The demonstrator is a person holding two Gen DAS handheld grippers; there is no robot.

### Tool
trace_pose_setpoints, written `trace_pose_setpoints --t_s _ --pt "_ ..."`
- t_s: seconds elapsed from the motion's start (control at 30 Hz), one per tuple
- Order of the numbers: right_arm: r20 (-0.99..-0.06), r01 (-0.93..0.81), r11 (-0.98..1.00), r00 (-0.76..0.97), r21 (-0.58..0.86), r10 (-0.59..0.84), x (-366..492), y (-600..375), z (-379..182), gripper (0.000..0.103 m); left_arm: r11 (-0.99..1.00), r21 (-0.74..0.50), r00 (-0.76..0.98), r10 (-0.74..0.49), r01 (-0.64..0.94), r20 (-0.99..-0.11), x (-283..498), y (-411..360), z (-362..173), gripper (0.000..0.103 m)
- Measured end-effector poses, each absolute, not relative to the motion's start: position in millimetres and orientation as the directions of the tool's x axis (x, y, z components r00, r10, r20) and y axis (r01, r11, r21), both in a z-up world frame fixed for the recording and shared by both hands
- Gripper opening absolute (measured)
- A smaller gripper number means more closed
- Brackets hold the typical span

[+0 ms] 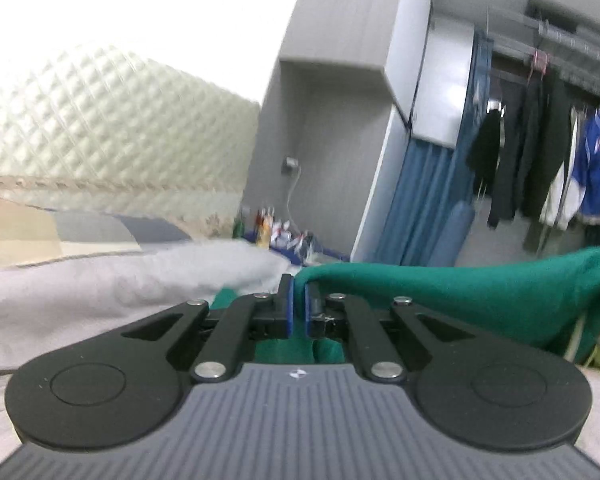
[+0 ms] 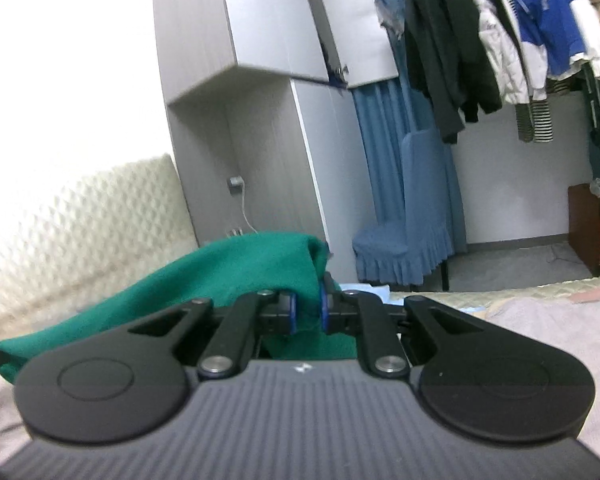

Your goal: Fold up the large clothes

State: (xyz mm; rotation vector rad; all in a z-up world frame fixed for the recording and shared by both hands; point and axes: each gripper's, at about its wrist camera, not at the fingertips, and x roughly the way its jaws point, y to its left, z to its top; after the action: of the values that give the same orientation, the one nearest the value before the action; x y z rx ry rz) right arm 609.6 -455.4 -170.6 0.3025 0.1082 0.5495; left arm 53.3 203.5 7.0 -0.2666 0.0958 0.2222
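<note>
A large green garment (image 1: 460, 300) hangs stretched between my two grippers above the bed. My left gripper (image 1: 299, 294) is shut on one edge of it; the cloth runs off to the right and rises to a second held point. In the right wrist view the same green garment (image 2: 228, 276) runs off to the left and sags down. My right gripper (image 2: 307, 306) is shut on its other edge, with cloth bunched between the blue pads (image 2: 323, 308).
A light grey bedsheet (image 1: 100, 288) covers the bed below. A quilted white headboard (image 1: 100, 128) stands behind, left. A grey wardrobe (image 2: 228, 120), a blue-covered chair (image 2: 412, 232), a rail of hanging clothes (image 2: 500, 32) and a cluttered bedside surface (image 1: 284, 236) lie beyond.
</note>
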Motion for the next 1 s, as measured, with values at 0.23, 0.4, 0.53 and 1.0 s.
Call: trace_pose_setpoints --t_s 0.23,0.4,0.53,1.0 --pt "-0.004 -0.488 0.825 0.86 0.284 0.51 568 -472 -180 0.014 0.933 -0.302 0.981 0.184 -0.195 -0.065 8 202 19 0.006" --pt "-0.145 -0.431 0.843 0.858 0.321 0.494 603 -460 -205 0.015 0.928 -0.306 0.972 0.17 -0.214 -0.165 46 195 0 0.006" --pt "-0.262 -0.387 0.831 0.82 0.401 0.508 648 -446 -236 0.015 0.919 -0.297 0.943 0.174 -0.259 -0.284 94 201 -27 0.006" --pt "-0.389 -0.353 0.813 0.743 0.463 0.545 726 -421 -319 0.028 0.931 -0.21 0.845 0.155 -0.298 -0.513 233 220 -137 0.008"
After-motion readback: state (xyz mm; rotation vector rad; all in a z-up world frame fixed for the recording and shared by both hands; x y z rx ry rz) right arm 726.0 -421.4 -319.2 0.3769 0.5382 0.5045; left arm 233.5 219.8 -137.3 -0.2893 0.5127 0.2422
